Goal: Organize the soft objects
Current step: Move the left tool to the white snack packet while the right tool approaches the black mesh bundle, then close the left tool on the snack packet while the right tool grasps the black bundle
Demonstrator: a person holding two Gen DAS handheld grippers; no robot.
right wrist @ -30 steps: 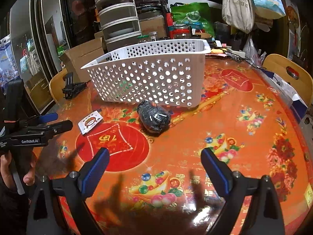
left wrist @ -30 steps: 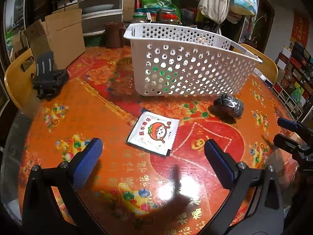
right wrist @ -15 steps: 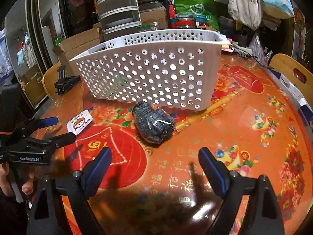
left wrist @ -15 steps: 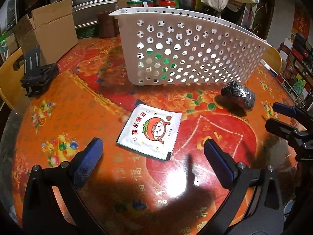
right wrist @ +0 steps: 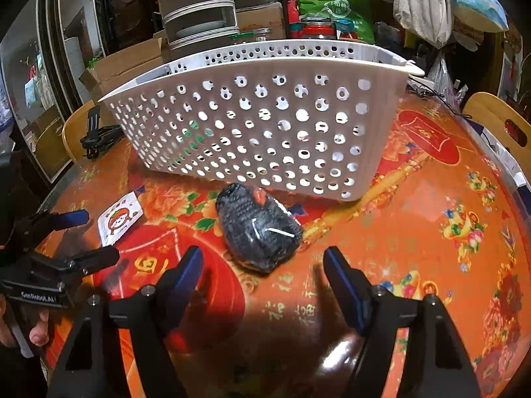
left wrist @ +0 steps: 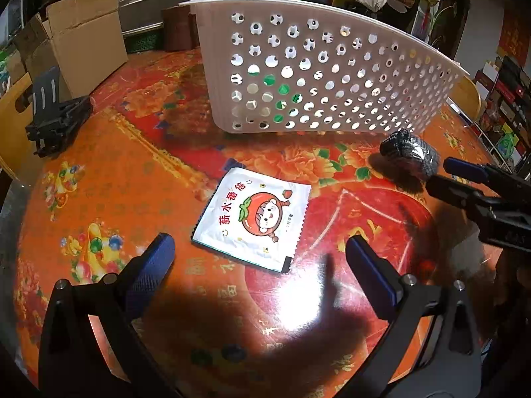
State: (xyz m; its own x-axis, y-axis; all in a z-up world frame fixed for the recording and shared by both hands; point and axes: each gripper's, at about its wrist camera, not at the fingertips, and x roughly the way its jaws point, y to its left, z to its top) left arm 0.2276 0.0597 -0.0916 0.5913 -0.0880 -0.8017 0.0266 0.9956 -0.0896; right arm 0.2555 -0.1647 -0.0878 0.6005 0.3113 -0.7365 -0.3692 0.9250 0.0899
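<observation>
While the left gripper (left wrist: 260,262) hangs spread over the tomato-print sachet (left wrist: 254,218), the right gripper (right wrist: 264,267) is closing short of the dark bundle (right wrist: 259,230).

The white basket (left wrist: 332,76) hides its own contents behind perforated walls.

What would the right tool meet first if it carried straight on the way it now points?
Most likely the dark knitted bundle wrapped in clear plastic, lying just ahead of the closing right tool, nothing yet between its fingers. The white perforated plastic basket stands behind.
</observation>
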